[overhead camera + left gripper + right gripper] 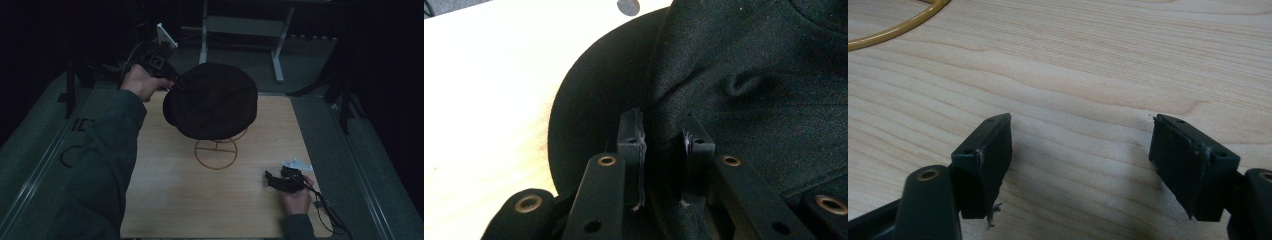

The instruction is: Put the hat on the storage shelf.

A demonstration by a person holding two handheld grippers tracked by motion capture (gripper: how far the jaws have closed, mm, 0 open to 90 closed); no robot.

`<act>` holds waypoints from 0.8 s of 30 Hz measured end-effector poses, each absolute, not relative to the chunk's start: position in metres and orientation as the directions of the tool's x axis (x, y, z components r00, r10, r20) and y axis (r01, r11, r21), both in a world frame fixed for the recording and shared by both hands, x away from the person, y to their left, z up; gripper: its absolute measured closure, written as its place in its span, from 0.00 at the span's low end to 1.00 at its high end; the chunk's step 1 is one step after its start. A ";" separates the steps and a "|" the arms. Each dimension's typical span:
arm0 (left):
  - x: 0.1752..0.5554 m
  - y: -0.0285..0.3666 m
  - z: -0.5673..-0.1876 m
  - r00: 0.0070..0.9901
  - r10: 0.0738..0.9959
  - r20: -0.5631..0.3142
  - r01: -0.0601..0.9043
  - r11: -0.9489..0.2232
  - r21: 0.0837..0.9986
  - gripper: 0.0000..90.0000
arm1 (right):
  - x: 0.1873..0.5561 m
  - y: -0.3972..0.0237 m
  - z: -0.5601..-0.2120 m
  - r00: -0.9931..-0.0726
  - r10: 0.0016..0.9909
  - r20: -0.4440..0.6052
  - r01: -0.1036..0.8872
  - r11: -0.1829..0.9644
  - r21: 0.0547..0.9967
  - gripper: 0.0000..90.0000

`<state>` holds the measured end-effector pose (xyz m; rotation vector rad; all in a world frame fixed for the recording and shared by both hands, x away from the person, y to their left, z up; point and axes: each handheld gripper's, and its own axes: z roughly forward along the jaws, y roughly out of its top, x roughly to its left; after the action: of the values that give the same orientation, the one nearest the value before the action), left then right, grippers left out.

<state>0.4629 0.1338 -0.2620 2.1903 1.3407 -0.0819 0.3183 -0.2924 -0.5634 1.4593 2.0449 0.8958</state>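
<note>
**Jaws nipped on the cap's edge, other pair spread over bare wood**

Jaws of the left gripper [663, 150] stand close together, pinching a fold of the round, flat black woollen cap [749, 85] at its edge, low in the middle of the left gripper view. The cloth is coarse, matt and creased, with one small pucker at the upper right of that view. In the high view the cap [212, 100] sits domed at the frame's centre, atop a thin yellow wire stand with a ring base [216, 154], and the left gripper [172, 85] meets its upper-left rim. Down at the lower right of the high view the right gripper [269, 178] lies low over the pale, grained wooden table [165, 195]; its blocky black jaws stand wide apart with nothing between them.
</note>
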 end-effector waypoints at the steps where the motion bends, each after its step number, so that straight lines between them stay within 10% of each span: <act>1: 0.464 0.132 -0.263 0.497 0.803 -0.330 0.836 -0.342 0.429 0.84 | 0.318 -0.292 -0.563 -0.324 0.946 -0.003 0.639 0.221 0.737 0.28; 24: 0.474 0.088 -0.280 0.506 0.812 -0.292 0.837 -0.379 0.395 0.83 | 0.318 -0.292 -0.563 -0.324 0.946 -0.004 0.639 0.222 0.737 0.28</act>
<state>0.4741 0.0882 -0.2798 2.2569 1.3504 -0.0667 0.3184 -0.2925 -0.5634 1.4583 2.0449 0.8954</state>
